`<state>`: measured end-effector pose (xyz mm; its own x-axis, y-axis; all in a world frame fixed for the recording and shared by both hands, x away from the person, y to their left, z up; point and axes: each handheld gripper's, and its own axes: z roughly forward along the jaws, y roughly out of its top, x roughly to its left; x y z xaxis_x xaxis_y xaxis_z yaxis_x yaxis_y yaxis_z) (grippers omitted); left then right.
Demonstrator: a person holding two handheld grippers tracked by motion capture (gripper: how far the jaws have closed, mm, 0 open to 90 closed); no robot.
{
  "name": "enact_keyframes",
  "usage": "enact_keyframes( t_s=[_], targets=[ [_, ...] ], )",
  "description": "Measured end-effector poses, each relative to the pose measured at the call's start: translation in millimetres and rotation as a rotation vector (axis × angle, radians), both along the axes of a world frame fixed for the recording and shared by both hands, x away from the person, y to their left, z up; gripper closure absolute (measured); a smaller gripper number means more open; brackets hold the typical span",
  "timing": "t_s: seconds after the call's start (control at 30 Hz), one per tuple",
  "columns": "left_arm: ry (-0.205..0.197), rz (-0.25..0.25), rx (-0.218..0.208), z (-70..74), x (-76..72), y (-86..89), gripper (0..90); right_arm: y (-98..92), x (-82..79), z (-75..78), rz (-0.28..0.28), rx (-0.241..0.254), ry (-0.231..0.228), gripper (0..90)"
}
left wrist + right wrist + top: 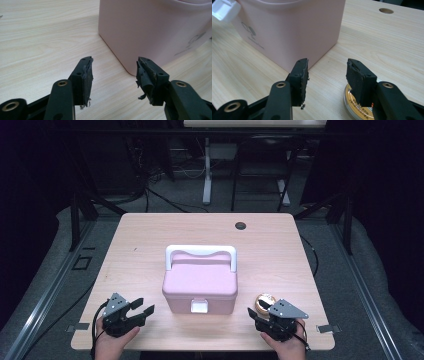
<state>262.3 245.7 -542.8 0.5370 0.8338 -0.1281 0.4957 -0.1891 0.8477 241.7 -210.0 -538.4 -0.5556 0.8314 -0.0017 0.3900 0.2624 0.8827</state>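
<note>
A pink lidded box [200, 285] with a white handle [200, 252] and a white front latch [199, 307] stands mid-table. Its left front corner rises close ahead in the left gripper view [155, 30], its right front corner in the right gripper view [292, 30]. My left gripper [142, 307] rests near the front left edge, open, nothing between its jaws [113, 75]. At the front right, my right gripper [255, 314] is open and empty [327, 75]. A small round gold tin [265, 302] lies flat on the table just beyond it, partly under the right jaw [352, 105].
The light wooden table [140, 250] has a dark round cable hole [241, 225] at the back right, also in the right gripper view [386, 10]. Desk legs and cables stand on the floor behind. Strips of tape mark both front corners.
</note>
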Motion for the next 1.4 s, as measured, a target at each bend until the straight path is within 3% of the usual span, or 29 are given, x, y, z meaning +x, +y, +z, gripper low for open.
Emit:
enact_keyframes(
  t_s=[0.4, 0.53, 0.63, 0.8, 0.83, 1.0, 1.23, 1.33, 1.4],
  targets=[
    [-0.002, 0.001, 0.008, 0.6, 3.6, -6.6, 49.3, -0.3, 3.4, -5.9, 0.018, -0.007, 0.003, 60.1],
    [0.028, 0.003, 0.012, 1.1, 10.9, -9.0, 50.7, 3.3, 3.5, -5.1, 0.042, 0.003, -0.021, 61.8],
    [0.035, 0.013, -0.018, 4.1, 13.4, -12.1, 55.6, 6.1, 2.9, -4.7, 0.062, -0.005, -0.026, 63.0],
    [0.029, 0.031, -0.012, 9.4, 21.7, -17.4, 56.3, 14.2, 5.9, -1.4, 0.019, 0.008, 0.009, 63.1],
    [0.03, 0.03, -0.01, 9.9, 23.0, -17.7, 56.3, 15.6, 8.6, 0.8, 0.0, -0.003, 0.009, 66.5],
    [0.013, 0.018, -0.012, 12.1, 36.1, -22.3, 59.2, 18.1, 24.7, 4.5, -0.035, 0.01, 0.048, 65.3],
    [0.003, -0.006, -0.027, 9.2, 49.7, -29.1, 65.6, 20.9, 47.7, 1.5, -0.074, 0.008, 0.058, 64.7],
    [0.003, -0.003, -0.055, 5.7, 50.1, -30.2, 68.0, 25.4, 52.0, 2.5, -0.084, -0.011, 0.026, 70.7],
    [0.007, -0.006, -0.058, 2.8, 48.8, -33.1, 70.6, 27.2, 53.0, 1.2, -0.09, 0.009, 0.032, 75.9]
  ],
)
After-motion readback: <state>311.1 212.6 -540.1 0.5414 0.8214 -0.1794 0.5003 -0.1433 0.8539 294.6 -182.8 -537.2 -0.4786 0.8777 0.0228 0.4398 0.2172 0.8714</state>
